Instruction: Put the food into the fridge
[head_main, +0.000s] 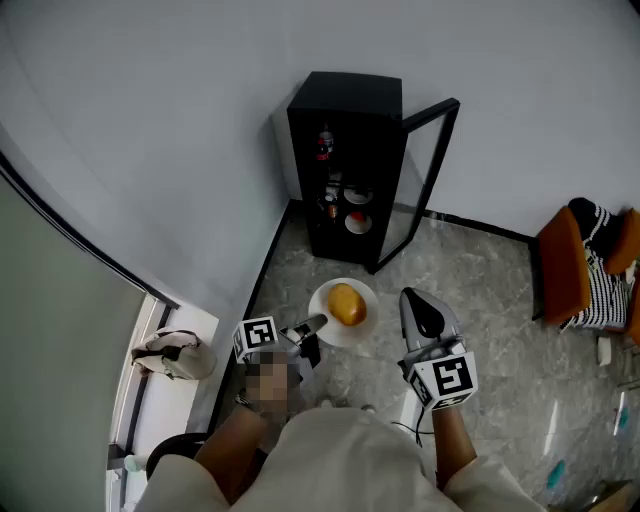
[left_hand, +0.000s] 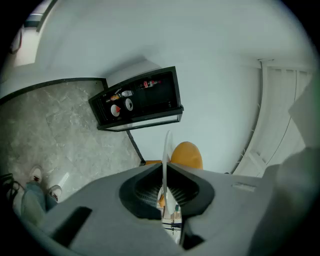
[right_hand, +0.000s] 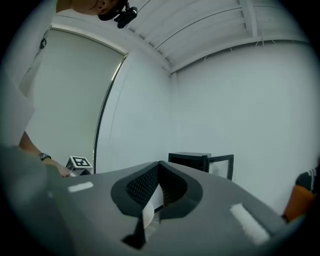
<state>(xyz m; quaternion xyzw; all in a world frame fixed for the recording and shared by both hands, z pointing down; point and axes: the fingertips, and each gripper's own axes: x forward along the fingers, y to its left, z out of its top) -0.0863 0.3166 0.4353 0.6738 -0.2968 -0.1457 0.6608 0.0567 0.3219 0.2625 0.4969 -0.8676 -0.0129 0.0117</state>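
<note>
A white plate (head_main: 325, 325) carries a round orange-yellow piece of food (head_main: 347, 304) above the stone floor. My left gripper (head_main: 318, 322) is shut on the plate's left rim. In the left gripper view the plate's edge (left_hand: 166, 145) runs straight between the closed jaws of the left gripper (left_hand: 165, 167), with the food (left_hand: 187, 155) just behind. My right gripper (head_main: 408, 296) hangs just right of the plate, apart from it, jaws shut with nothing seen held (right_hand: 160, 164). The black fridge (head_main: 345, 150) stands in the corner, its glass door (head_main: 425, 180) swung open; a bottle and small dishes sit on its shelves.
An orange chair (head_main: 562, 265) with a striped cloth stands at the right. A beige bag (head_main: 175, 352) lies on the ledge at the left by the window. Grey walls meet behind the fridge (left_hand: 140, 100). Shoes (left_hand: 36, 176) show on the floor below.
</note>
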